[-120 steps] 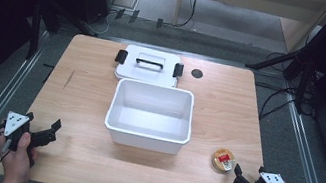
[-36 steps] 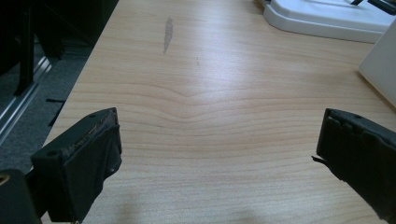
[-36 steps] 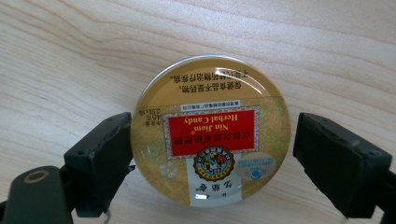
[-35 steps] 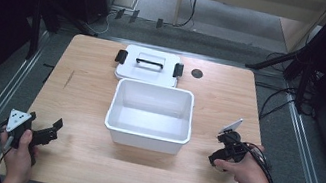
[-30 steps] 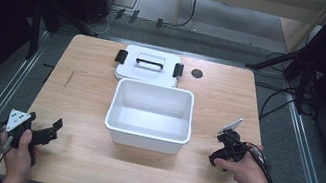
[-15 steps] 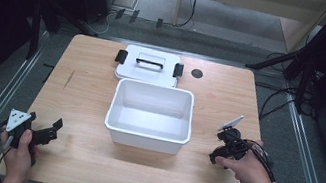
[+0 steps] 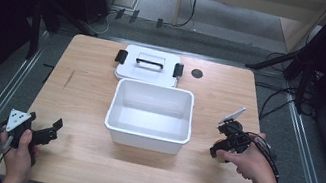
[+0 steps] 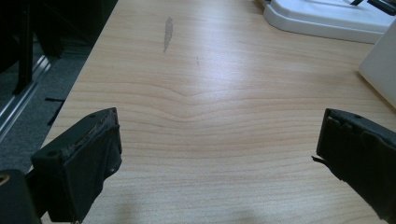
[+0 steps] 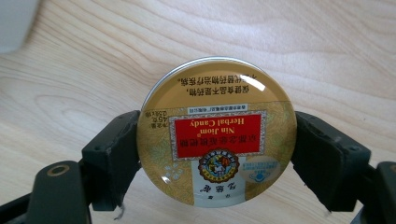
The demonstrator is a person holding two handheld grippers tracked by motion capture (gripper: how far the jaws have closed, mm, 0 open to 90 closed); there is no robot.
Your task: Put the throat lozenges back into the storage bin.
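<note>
Round gold candy tin (image 9: 215,133) clamped in right gripper (image 7: 226,142), just right of the white rectangular plastic tub (image 7: 150,116).

The tin is pinched across its rim between both black jaws, lid face toward the camera, printed label upside down in the right gripper view; whether it is lifted or resting on the light wooden table (image 7: 88,159) cannot be told. The tub's open mouth lies to the gripper's left, close by, so a short sideways carry over the near wall is probably what is called for. Left gripper (image 7: 37,131) is held wide, nothing between its jaws, well left of the tub near the table's front edge. A white lid with black latches (image 7: 148,65) is seen behind the tub.
</note>
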